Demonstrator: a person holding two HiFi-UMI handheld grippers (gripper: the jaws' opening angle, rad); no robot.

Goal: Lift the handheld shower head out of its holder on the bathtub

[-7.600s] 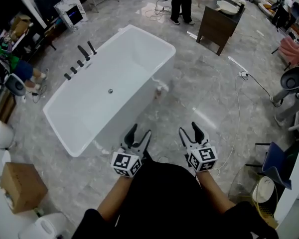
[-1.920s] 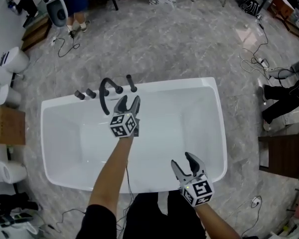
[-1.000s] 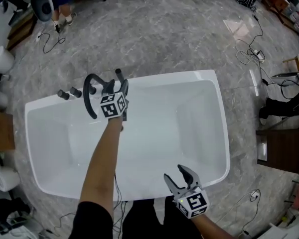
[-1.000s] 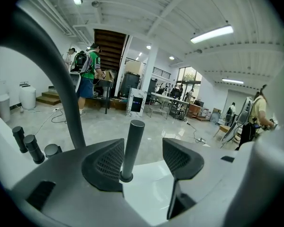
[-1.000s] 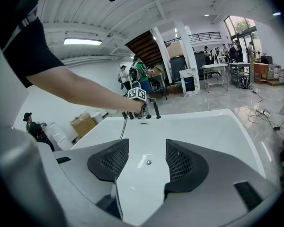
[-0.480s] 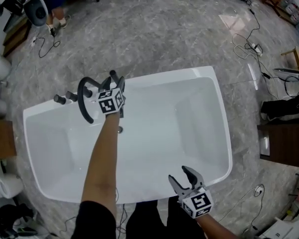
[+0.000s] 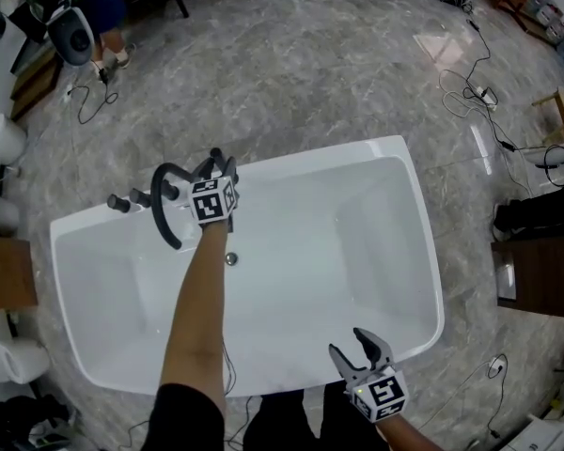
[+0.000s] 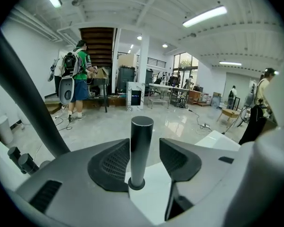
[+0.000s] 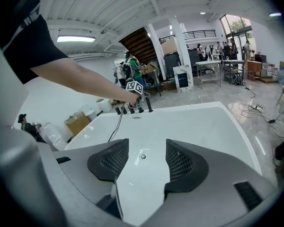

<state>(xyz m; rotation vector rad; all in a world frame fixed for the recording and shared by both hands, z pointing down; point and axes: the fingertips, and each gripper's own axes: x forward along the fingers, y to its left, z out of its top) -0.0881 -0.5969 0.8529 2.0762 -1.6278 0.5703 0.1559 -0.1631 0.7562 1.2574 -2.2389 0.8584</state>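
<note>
1. Step in hand: taking hold of the shower head [image 8: 141,150]. It is not yet lifted.
2. Location of the task's thing: the shower head, a black upright rod, stands seated in its holder [image 8: 136,184], a dark collar on the far rim of the bathtub [image 7: 320,155]. It sits just beside the curved black spout [image 7: 156,205] and the row of knobs [image 7: 132,199].
3. Left gripper [image 7: 214,163]: reached across the tub to the rim. Its fingers [image 8: 111,163] stand either side of the rod and are closing. The left-hand pad is at or very near the rod; a clear gap shows at the other pad. Judged not yet gripping.
4. Right gripper [image 7: 352,344]: held low at the near rim, well apart from the fittings. Its fingers [image 9: 109,161] are spread wide with nothing between them; only the tub's white interior shows through the gap.
5. Next move, as a judgement: close the left fingers until both pads bear firmly on the rod, then draw it straight up along its own axis so it clears the collar.
6. Risk noted: the rod is smooth and round, so a light or off-centre grip may slip. A tilted pull may bind it in the collar. Any hose below the rim is hidden.
</note>
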